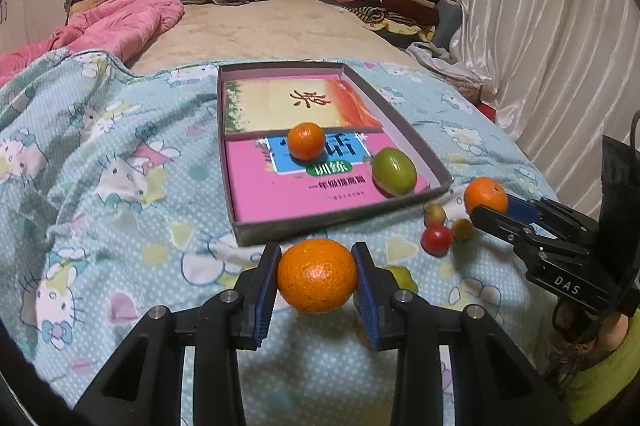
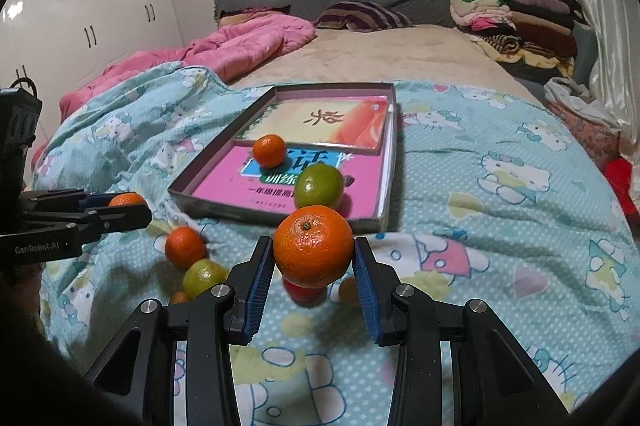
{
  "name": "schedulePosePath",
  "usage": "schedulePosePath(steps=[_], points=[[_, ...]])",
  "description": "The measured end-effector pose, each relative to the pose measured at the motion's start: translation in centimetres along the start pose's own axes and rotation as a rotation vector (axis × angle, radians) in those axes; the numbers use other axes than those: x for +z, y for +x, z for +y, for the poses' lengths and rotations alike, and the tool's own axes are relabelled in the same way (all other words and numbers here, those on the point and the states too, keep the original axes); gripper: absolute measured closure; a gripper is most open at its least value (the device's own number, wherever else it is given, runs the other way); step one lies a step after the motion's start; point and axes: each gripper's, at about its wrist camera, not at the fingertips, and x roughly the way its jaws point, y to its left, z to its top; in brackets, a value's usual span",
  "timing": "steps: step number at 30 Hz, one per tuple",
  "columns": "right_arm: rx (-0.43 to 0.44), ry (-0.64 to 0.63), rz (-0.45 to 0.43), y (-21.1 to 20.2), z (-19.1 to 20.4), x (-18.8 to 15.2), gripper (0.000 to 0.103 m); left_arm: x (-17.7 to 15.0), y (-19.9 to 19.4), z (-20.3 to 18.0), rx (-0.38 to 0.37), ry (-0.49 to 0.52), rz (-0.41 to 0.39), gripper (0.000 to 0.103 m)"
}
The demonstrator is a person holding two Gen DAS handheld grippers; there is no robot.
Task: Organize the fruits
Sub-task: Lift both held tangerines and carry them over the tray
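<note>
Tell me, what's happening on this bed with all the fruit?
A person is sorting fruit into a shallow box on the bed, using a hand-held tool in each hand. The left tool is gripping one orange, and the right tool grips another orange. A small orange and a green fruit already sit in the box. A few small fruits, including a red one, remain on the blanket.

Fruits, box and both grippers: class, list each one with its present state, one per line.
Left gripper: shut on an orange.
Right gripper: shut on an orange.
Box: open, holding books, a small orange and a green fruit.
Red fruit: loose on the blanket.
</note>
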Motion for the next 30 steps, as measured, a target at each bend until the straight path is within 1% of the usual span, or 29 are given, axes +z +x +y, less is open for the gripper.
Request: schedulePosePath(steps=[6,12,21,24,30], points=[[-0.025,0.002,-0.012,0.0,-0.8,0.8,0.062,1.6,0.6,0.2,0.012,0.004,-0.007,0.066],[-0.044,-0.005,-0.006,0.6,-1.5,1.6,0.062,2.7,2.1,0.9,0.029,-0.008,0.009,0.066],[-0.056,-0.012,0.030,2.3,-2.3,2.5,0.062,4.0,5.0,1.1,0.044,-0.005,0.035,0.066],[-0.061,-0.038,0.040,3.1,-2.3,3.0,0.062,4.2,5.9,1.2,0.047,-0.003,0.042,0.066],[-0.082,-0.092,0.092,5.3,-1.9,3.6,0.062,4.2,7.1,1.5,0.058,0.006,0.050,0.066]])
